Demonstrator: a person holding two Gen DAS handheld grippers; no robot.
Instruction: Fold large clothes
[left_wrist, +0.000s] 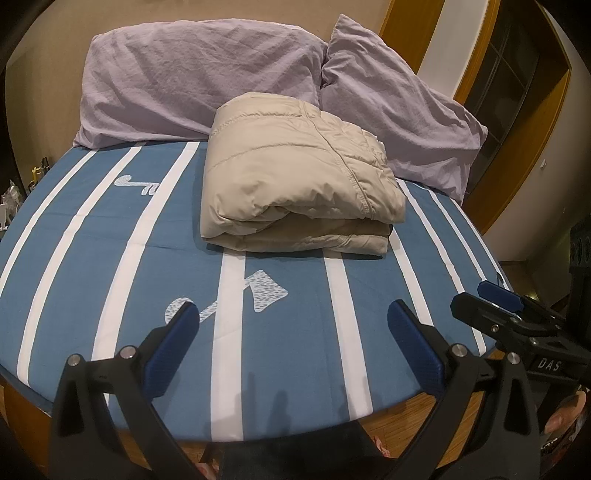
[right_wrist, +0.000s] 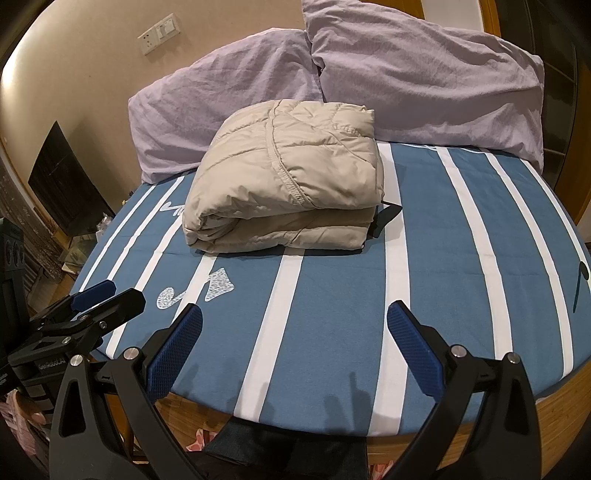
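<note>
A beige padded jacket (left_wrist: 295, 177) lies folded into a thick bundle on the blue and white striped bed (left_wrist: 110, 240), towards the pillows. It also shows in the right wrist view (right_wrist: 284, 184), with a black strap sticking out at its right side. My left gripper (left_wrist: 291, 321) is open and empty, above the near edge of the bed, well short of the jacket. My right gripper (right_wrist: 295, 325) is open and empty, also at the near edge. Each gripper shows at the side of the other's view, the right one (left_wrist: 509, 306) and the left one (right_wrist: 92, 302).
Two lilac pillows (left_wrist: 192, 77) (left_wrist: 399, 103) lean against the wall behind the jacket. The bed has a wooden frame (right_wrist: 561, 410). A wooden door frame (left_wrist: 524, 122) stands at the right. A dark screen (right_wrist: 66, 184) and clutter lie left of the bed.
</note>
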